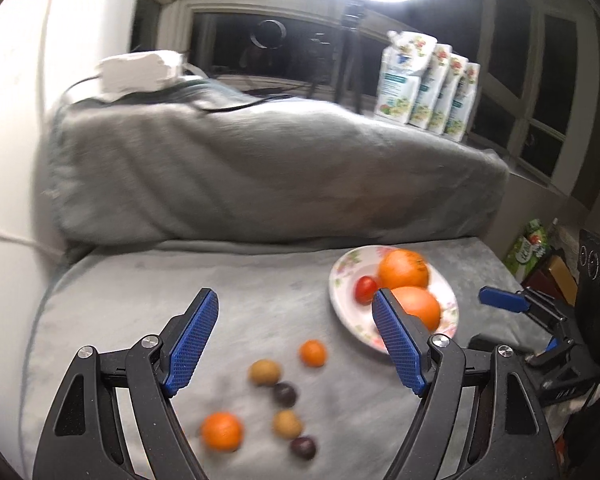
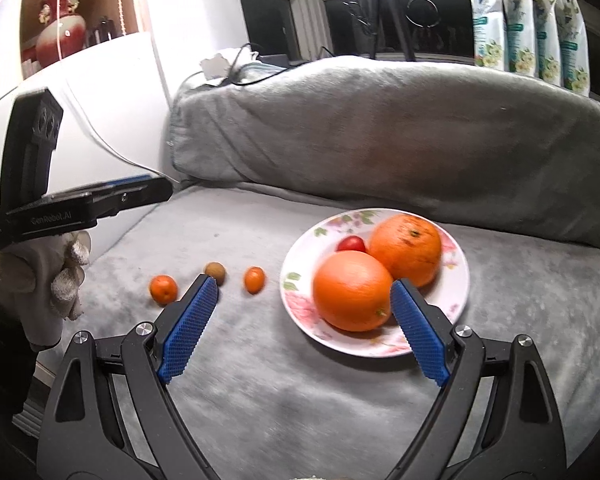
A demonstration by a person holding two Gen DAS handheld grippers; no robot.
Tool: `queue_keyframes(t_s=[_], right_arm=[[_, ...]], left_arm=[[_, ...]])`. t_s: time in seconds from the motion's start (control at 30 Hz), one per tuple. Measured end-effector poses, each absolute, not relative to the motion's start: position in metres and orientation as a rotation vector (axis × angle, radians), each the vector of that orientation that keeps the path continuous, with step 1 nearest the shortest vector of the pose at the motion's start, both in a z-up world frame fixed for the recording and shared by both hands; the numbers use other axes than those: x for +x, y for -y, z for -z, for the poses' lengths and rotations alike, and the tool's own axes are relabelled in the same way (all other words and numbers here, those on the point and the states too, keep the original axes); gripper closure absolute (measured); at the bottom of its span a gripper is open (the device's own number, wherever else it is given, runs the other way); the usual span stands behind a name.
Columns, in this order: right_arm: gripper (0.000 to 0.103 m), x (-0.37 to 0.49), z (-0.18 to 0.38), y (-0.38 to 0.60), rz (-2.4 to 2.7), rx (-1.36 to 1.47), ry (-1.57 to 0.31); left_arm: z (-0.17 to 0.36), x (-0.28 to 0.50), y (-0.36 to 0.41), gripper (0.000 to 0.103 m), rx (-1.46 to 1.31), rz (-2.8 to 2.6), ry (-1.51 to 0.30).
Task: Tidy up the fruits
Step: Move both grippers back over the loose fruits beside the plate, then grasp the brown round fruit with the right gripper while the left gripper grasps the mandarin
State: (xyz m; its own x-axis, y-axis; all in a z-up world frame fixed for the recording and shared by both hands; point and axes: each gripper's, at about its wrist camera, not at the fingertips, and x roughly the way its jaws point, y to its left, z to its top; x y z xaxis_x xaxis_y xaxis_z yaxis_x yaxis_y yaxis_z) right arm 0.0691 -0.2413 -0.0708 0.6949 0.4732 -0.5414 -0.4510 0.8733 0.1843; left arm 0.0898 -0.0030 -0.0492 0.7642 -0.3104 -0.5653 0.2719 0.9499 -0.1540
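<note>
Two big oranges and a small tomato sit on the flowered plate. The right gripper hangs wide open near it, holding nothing

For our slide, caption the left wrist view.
Open left tongs hover over small loose fruits beside a floral plate holding two oranges.

Both tools tilt downward with jaws wide apart and nothing between them: left tool, right tool. A white-gloved left hand grips its handle.
</note>
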Motion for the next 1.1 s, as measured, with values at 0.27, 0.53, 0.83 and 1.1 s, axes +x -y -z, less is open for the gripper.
queue_keyframes(t_s=[0.27, 0.53, 0.83, 1.1], right_arm=[[0.012, 0.080, 0.076, 0.215, -0.626, 0.051, -0.687], [0.024, 0.095, 0.088, 0.185, -0.697, 0.078, -0.765], [0.042, 0.116, 0.108, 0.155, -0.763, 0.120, -0.872], [0.056, 0.132, 0.119, 0.132, -0.781, 0.135, -0.947]], left_arm=[[0.067, 0.071, -0.049, 0.024, -0.114, 0.207, -0.653], [0.093, 0.051, -0.074, 0.024, -0.173, 0.180, -0.700], [0.110, 0.044, -0.077, 0.031, -0.209, 0.214, -0.737], [0.122, 0.042, -0.072, 0.037, -0.214, 0.237, -0.760]])
